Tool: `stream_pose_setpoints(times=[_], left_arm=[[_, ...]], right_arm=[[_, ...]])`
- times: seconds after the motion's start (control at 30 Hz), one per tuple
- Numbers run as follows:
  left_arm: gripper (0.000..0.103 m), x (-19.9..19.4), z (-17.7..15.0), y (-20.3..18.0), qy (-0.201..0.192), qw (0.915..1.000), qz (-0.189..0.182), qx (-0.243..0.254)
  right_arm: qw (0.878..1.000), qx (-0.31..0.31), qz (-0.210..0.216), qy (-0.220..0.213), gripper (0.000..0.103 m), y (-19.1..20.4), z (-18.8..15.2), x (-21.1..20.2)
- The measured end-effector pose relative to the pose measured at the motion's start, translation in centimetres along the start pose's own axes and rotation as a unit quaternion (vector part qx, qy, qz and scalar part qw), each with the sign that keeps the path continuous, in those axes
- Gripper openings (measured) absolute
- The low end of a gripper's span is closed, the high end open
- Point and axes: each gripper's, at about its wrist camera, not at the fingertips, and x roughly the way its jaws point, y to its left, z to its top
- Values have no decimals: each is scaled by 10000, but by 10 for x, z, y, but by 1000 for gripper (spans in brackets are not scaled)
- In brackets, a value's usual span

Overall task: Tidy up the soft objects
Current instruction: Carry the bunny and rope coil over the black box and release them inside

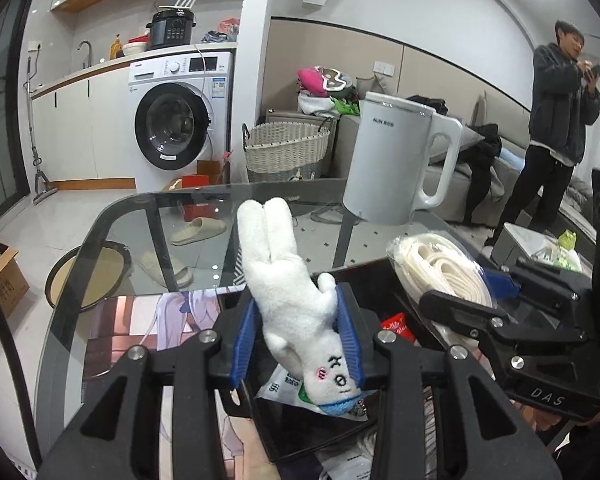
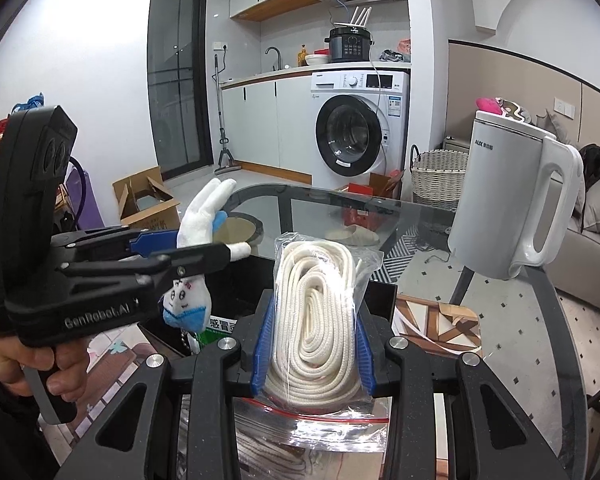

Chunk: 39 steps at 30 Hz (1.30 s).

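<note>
Left claw [image 1: 300, 336] is clamped on the white plush rabbit [image 1: 288, 280], blue pads [image 1: 244, 340] pressing its body from both sides. The rabbit hangs head down: ears stick up and forward past the fingertips, the face with its blue mask sits low between the fingers, towards me.

Right claw [image 2: 312, 340] is clamped on the bagged coil of white rope [image 2: 312, 300], pads squeezing the clear plastic on both sides. The coil stands upright between the fingers and its top reaches well past the tips.

From the right wrist view, my left claw and the rabbit sit just to the left of the rope bag, close but apart. My hand [image 2: 28, 364] grips that handle.

Below both claws is a black box [image 1: 312, 432] on the glass counter [image 1: 148, 248], with printed packets [image 1: 296, 394] inside directly under the rabbit's head. A zip bag with a red seal [image 2: 320, 420] lies under the right claw.

Ahead and to the right of both claws a white kettle [image 2: 512, 200] stands on the counter. Beyond the counter a person [image 1: 556, 120] stands off to the far right of the left claw.
</note>
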Motion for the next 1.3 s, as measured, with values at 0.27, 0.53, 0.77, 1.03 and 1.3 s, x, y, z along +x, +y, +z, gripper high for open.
stream_pose_setpoints(times=[0.27,0.53,0.77,1.03,1.3], left_arm=[[38,7,-4,-5,100,9999,15,96],[39,9,-5,-10,176,9997,-69,136],[44,12,-6,-12,249,9995,-77,160],[63,4,-7,-8,191,9997,-109,-58],[94,-10,-15,-7,124,9998,9,-137]], right_arm=[[10000,-46,-5,-42,49,-1,-1,2],[9997,123,-161,-125,54,-13,-3,-12],[9998,120,-101,-98,56,-11,-6,-14],[9996,256,-68,-130,77,-18,-13,-20],[9989,433,-61,-165,89,-26,-17,-33]])
